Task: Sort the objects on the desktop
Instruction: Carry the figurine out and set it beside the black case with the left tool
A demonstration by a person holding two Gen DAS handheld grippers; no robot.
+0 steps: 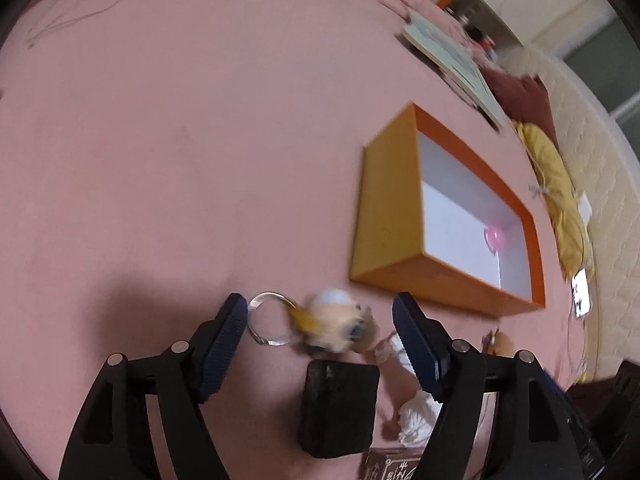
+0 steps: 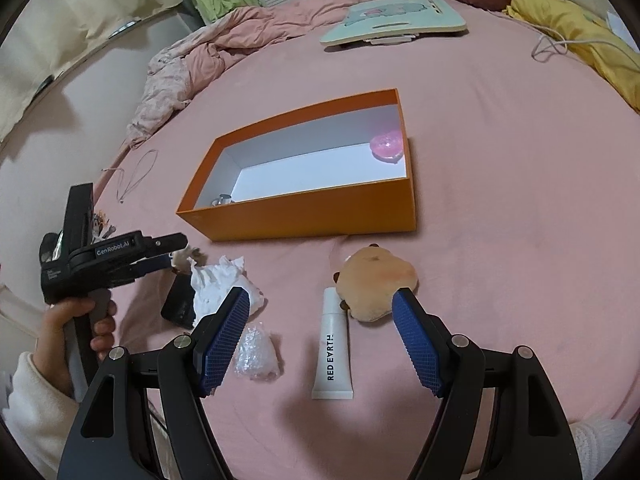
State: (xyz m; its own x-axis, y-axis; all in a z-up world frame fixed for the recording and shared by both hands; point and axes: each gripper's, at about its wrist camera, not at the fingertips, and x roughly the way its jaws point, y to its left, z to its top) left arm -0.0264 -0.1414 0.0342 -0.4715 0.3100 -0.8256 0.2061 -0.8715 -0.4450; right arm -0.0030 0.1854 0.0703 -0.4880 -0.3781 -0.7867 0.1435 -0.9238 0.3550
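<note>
In the left wrist view my left gripper (image 1: 318, 304) is open. A blurred plush keychain (image 1: 340, 326) with a metal ring (image 1: 268, 320) sits between its fingers, not clamped. Just below lie a black block (image 1: 340, 404) and white crumpled tissue (image 1: 416, 416). The orange box (image 1: 384, 208) stands to the right, with a pink round item (image 1: 494, 238) inside. My right gripper (image 2: 320, 294) is open over a white tube (image 2: 334, 352), and a brown plush toy (image 2: 376, 280) touches its right finger. A hand holds the left gripper (image 2: 176, 254) at the left.
Everything rests on a pink bedsheet. Near the right gripper's left finger lies a crumpled clear wrapper (image 2: 256, 354). The orange box (image 2: 304, 208) also holds a small metal piece (image 2: 222, 200). Behind it are a pale green board (image 2: 396, 20), a rumpled duvet (image 2: 192, 64) and yellow cloth (image 2: 568, 28).
</note>
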